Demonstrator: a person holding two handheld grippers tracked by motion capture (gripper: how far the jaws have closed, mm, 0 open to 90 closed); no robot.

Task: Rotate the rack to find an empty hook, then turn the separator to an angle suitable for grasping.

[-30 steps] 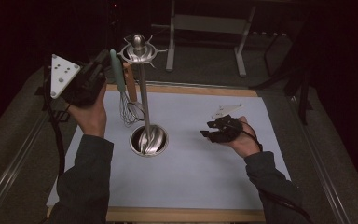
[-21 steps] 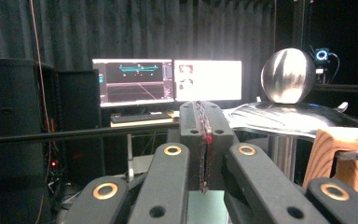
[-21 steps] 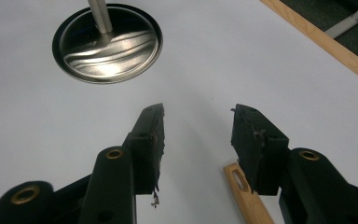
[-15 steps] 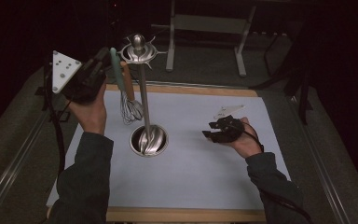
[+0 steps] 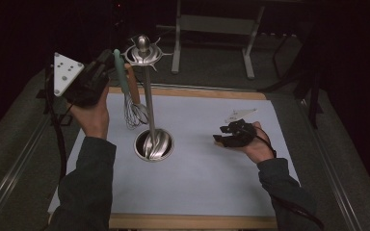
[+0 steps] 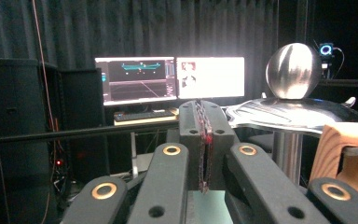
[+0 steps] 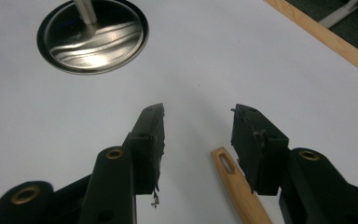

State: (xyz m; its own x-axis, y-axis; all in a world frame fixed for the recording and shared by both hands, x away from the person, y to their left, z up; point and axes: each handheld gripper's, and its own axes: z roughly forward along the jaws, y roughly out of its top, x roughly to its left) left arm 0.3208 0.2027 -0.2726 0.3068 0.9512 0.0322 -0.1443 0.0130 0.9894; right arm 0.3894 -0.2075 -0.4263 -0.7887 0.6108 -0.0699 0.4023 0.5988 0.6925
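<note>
Little has moved: your left gripper (image 5: 107, 67) jaws stay clamped on the whisk (image 5: 135, 111) at the stand (image 5: 145, 57), unhung; right gripper (image 7: 198, 128) jaws apart.

Dark grey-green long sleeves (image 5: 89, 187) are covering both forearms. The left gripper (image 5: 107, 61) is black, wearing a grey three-cornered plate (image 5: 65, 73) dotted with small holes — a black cable (image 5: 58, 139) is trailing from it. Its black jaw arms are showing brass-ringed pivots (image 6: 172, 150). The right gripper (image 7: 198, 135) is matching — black, brass rivets, worn pads.
</note>
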